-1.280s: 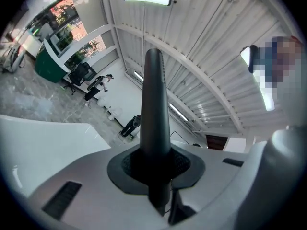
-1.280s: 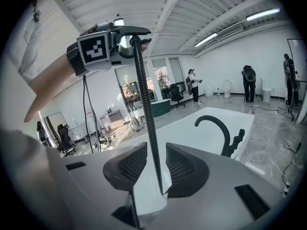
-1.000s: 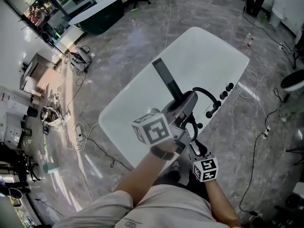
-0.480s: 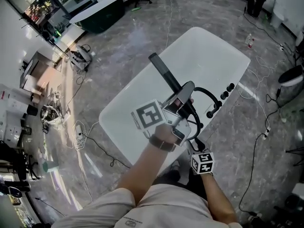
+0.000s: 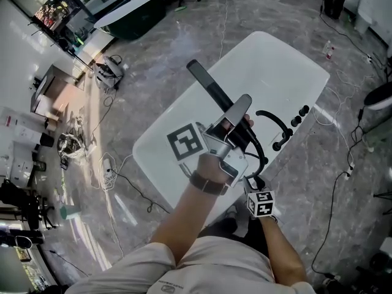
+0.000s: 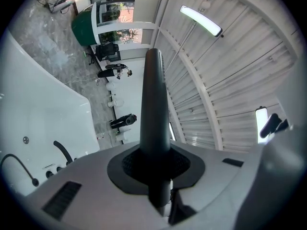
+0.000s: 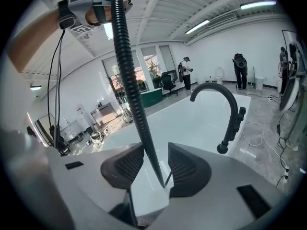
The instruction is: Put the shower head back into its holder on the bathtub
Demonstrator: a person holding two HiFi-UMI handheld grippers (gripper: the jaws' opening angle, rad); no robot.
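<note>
The black stick-shaped shower head (image 5: 208, 87) is held over the white bathtub (image 5: 275, 66), slanting up and to the left. My left gripper (image 5: 236, 112) is shut on its lower end; in the left gripper view the shower head (image 6: 154, 109) rises straight out of the closed pads of the left gripper (image 6: 156, 164). The black ribbed hose (image 7: 125, 66) runs down between the pads of my right gripper (image 7: 156, 169). Those jaws have just been opening and stand apart from the hose. Only the marker cube of the right gripper (image 5: 260, 204) shows in the head view. I cannot make out the holder.
A black curved spout (image 5: 275, 124) and several black knobs (image 5: 300, 112) stand on the tub's right rim. Cables lie across the grey floor (image 5: 334, 182). A dark green tub (image 5: 131, 14) stands far back. People (image 7: 239, 68) stand at the far wall.
My left gripper has rolled and lifted the shower head slightly up and left. The right gripper's cube has shifted a little toward the tub and looks smaller, lower down.
</note>
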